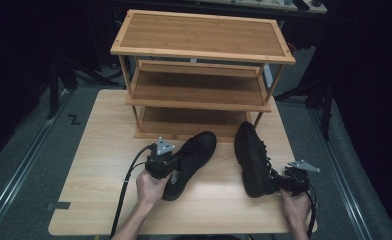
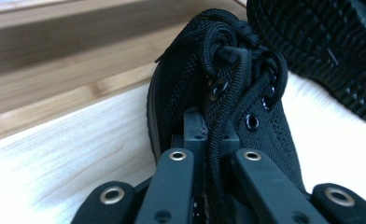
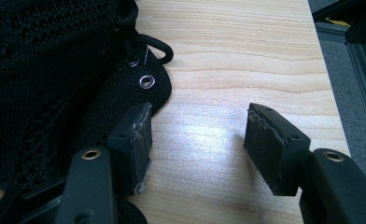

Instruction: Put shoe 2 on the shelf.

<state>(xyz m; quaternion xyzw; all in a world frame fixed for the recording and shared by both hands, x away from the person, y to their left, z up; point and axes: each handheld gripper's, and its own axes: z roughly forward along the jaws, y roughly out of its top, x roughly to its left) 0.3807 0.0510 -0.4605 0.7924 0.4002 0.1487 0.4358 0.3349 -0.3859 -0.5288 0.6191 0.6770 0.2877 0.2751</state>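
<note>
Two black mesh lace-up shoes on light wooden bench (image 1: 99, 150), near three-tier bamboo shoe rack (image 1: 199, 75). Left tool (image 2: 209, 154) clenched on left shoe (image 1: 191, 162) laces; right tool (image 3: 197, 144) released beside right shoe (image 1: 253, 157).

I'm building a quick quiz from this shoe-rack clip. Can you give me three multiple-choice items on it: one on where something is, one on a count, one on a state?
1. Where do the two black shoes lie?
A. On the table in front of the rack
B. On the rack's top shelf
C. On the floor

2. How many shelves does the wooden rack have?
A. Two
B. Three
C. Five

3. How do the right gripper's jaws stand?
A. Shut on a lace
B. Shut on nothing
C. Open

Answers:
1. A: the left shoe and the right shoe both rest on the table, at the foot of the rack.
2. B: the high view shows three tiers.
3. C: in the right gripper view, bare tabletop shows between the jaws of the right gripper.
</note>
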